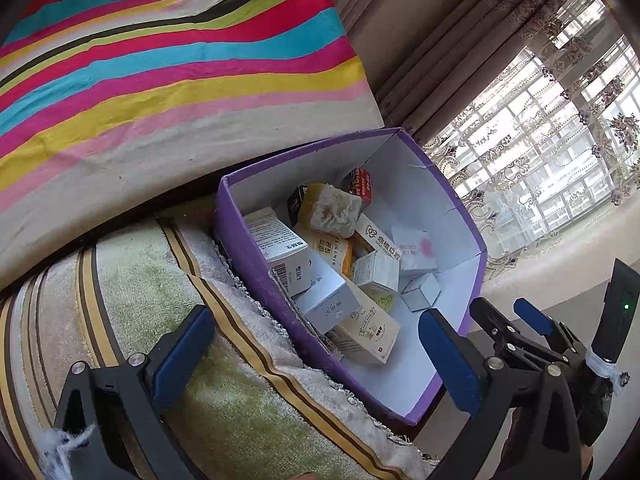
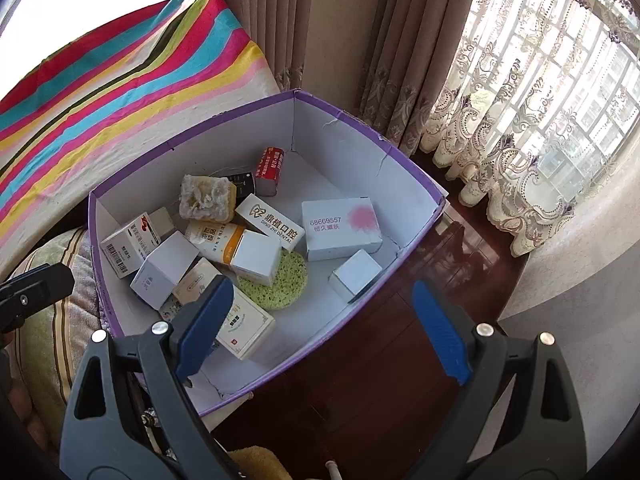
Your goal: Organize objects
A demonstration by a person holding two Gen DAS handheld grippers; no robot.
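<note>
We find purple box (image 2: 360, 128) on dark wooden stand, holding cartons and green sponge (image 2: 282, 280). Right gripper (image 2: 320, 328) wide open, empty, above box's near rim. Left gripper (image 1: 316, 356) likewise open, empty. Right nearer, we judge; cream carton (image 2: 244, 320) lies just ahead, long axis diagonal.

Small cartons (image 2: 256, 256) lie in box (image 2: 360, 148) beside cushion (image 2: 44, 320)

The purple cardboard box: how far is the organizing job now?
The purple cardboard box already holds many small cartons, a round green sponge and a yellow sponge block. Left gripper and right gripper are open and hold nothing. No loose items show outside it.
</note>
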